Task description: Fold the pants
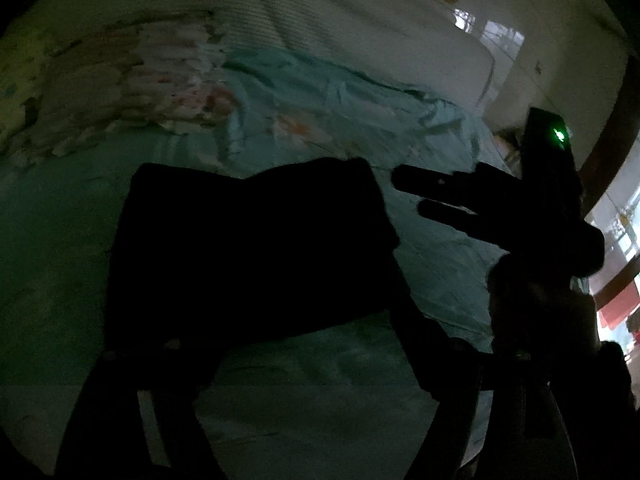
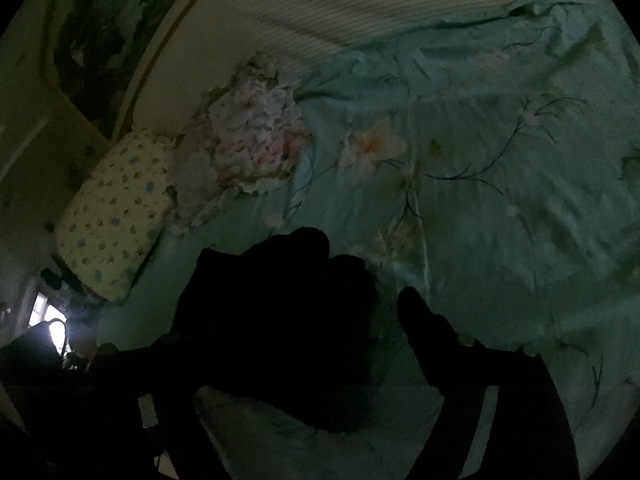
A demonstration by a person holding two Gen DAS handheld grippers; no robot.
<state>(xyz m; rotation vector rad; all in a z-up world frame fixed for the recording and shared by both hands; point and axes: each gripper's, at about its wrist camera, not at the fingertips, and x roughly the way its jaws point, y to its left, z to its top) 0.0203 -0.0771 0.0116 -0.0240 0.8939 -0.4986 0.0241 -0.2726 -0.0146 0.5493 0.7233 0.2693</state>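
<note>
The room is very dark. The black pants (image 1: 256,248) lie folded in a compact block on the teal bed sheet (image 1: 60,264). My left gripper (image 1: 288,344) hovers just in front of the block, its jaws spread wide, holding nothing. My right gripper (image 1: 424,196) shows at the right of the left wrist view, its two fingers slightly apart beside the block's right edge. In the right wrist view the pants (image 2: 272,320) sit between my right gripper's fingers (image 2: 424,324), which stand apart (image 2: 304,344). The left finger merges with the black cloth.
A floral pillow (image 1: 132,84) and a spotted pillow (image 2: 112,216) lie at the bed's head. A ribbed headboard (image 1: 320,12) stands behind. The sheet (image 2: 500,200) has a flower print. A bright window (image 1: 616,240) is at the right.
</note>
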